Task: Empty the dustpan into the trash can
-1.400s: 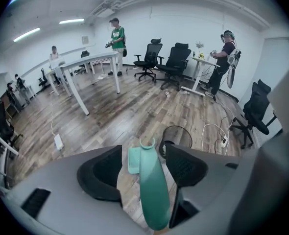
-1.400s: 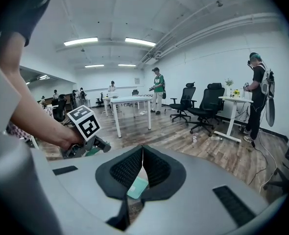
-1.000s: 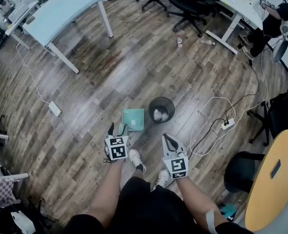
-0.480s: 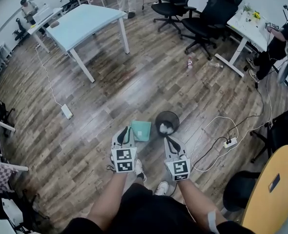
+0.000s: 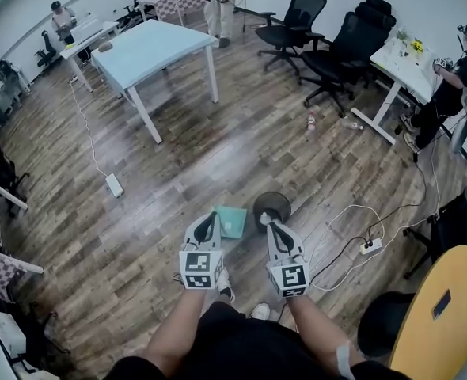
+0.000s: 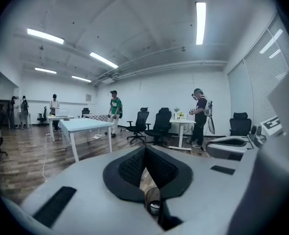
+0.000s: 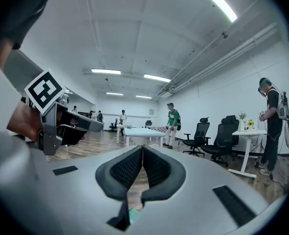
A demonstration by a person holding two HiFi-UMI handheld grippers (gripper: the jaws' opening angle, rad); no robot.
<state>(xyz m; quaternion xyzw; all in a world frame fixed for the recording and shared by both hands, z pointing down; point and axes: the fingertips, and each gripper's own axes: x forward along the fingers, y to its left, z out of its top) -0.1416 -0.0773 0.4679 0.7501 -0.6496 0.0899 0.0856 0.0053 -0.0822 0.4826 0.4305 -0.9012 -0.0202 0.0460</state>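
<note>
Wooden floor (image 5: pixel 178 149); on it teal dustpan (image 5: pixel 235 220) just beside black trash can (image 5: pixel 274 202)

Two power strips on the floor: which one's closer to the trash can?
The right-hand power strip is closer to the trash can. The other power strip lies much farther off on the left, beyond the dustpan.

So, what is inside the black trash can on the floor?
In the trash can lies something white; the right tool covers part of the inside, hiding the rest.

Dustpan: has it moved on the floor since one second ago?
No. The dustpan lies just left of the trash can, exactly as before.
</note>
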